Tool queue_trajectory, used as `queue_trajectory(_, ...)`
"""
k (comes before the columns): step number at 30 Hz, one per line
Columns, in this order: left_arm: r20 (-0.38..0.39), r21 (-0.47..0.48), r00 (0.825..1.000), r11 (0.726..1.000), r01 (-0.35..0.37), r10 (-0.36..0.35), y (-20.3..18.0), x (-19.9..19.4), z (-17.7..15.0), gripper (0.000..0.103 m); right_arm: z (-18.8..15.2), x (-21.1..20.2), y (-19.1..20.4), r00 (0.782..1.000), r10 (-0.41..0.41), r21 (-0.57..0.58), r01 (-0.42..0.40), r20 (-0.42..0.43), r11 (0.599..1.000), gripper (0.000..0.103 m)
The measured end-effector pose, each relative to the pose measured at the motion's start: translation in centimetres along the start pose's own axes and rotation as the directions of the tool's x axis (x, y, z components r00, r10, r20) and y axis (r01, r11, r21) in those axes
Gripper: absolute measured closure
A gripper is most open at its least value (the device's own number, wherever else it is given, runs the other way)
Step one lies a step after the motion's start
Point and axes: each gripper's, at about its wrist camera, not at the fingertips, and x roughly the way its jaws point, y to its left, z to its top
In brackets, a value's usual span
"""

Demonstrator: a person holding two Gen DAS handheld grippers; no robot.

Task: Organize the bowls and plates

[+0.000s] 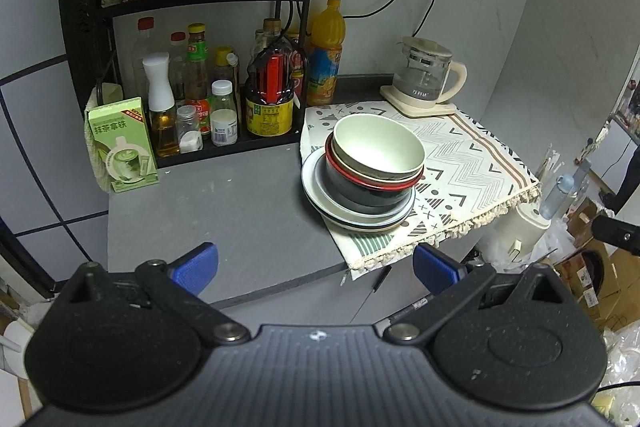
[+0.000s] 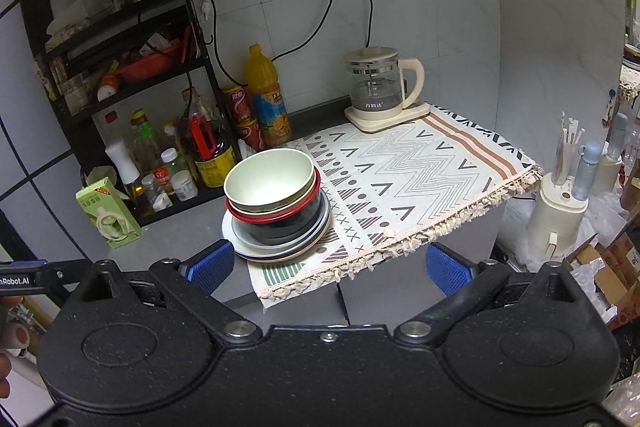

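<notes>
Bowls (image 1: 376,155) sit nested on plates (image 1: 352,215) at the cloth's (image 1: 460,163) left edge. Both tongs (image 1: 316,267) (image 2: 330,267) hang apart, empty. Pinch the top rim squarely, lift straight.

Bowls (image 1: 378,151) on plates (image 1: 320,191); kettle (image 1: 424,75) behind.

From my seat both feeds look dim and cool, with light falling from above. Ahead of my fingers the pale bowl (image 2: 269,175) catches a soft glow inside, and the glass kettle (image 1: 425,75) shows small glints. Fisheye bending curves the wall lines at the edges; corners go black. Focus stays fairly sharp throughout.
</notes>
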Motion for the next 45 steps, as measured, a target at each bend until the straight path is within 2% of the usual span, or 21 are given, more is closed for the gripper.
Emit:
queue_trajectory(18, 0.017, -0.005, 1.0, 1.0, 0.002, -0.002, -0.9, -1.4, -0.1, 0.001, -0.2, -1.0, 0.2, 1.0, 0.015, -0.02, -0.016, -0.003, 1.0, 0.0)
queue_trajectory(45, -0.005, -0.02, 1.0, 1.0, -0.017, 0.017, -0.4, -0.2, 0.6, 0.001, 0.2, -0.2, 0.0, 0.999, 0.035, -0.045, -0.036, -0.027, 0.998, 0.0)
